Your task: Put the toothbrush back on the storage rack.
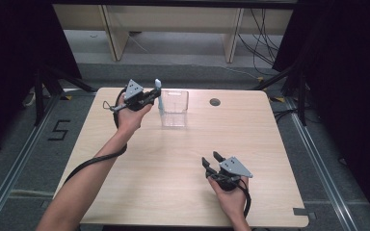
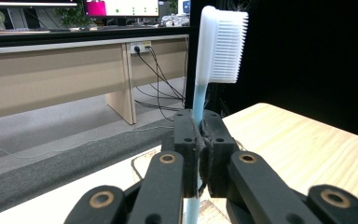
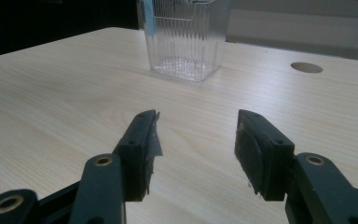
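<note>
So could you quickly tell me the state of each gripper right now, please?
Left gripper: closed on the toothbrush.
Right gripper: open, holding nothing.

The right gripper [image 3: 196, 140] is hovering low over the pale wooden table [image 3: 51, 107], its two black jaws standing well apart with nothing between them. Beyond them a clear ribbed plastic container [image 3: 186, 42] is sitting upright on the tabletop, and a light blue strip [image 3: 149, 18] is showing at its left edge. A round hole [image 3: 306, 67] is lying in the table to the right.
</note>
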`<move>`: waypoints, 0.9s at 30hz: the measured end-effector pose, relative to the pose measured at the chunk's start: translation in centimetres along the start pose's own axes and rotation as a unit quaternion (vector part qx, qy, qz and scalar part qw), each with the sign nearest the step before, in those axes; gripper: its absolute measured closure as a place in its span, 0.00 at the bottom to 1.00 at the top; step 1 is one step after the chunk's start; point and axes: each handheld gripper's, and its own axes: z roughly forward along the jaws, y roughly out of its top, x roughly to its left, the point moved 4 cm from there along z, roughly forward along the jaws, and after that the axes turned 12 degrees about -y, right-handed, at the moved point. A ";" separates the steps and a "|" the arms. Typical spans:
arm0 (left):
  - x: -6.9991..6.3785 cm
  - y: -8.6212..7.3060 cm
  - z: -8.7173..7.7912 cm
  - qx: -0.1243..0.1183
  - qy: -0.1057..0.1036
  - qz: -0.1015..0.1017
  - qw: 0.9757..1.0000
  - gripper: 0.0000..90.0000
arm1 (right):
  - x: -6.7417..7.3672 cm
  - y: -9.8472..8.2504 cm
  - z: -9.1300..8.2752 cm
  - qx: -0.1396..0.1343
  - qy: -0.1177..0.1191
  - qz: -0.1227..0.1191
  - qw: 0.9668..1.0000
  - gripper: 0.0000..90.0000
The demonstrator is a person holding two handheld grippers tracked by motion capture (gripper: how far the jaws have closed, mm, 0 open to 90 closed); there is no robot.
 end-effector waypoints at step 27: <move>-0.1 -1.7 0.4 0.035 0.007 -0.021 0.999 0.95 | 0.4 -0.1 0.0 0.007 0.014 0.014 1.000 0.54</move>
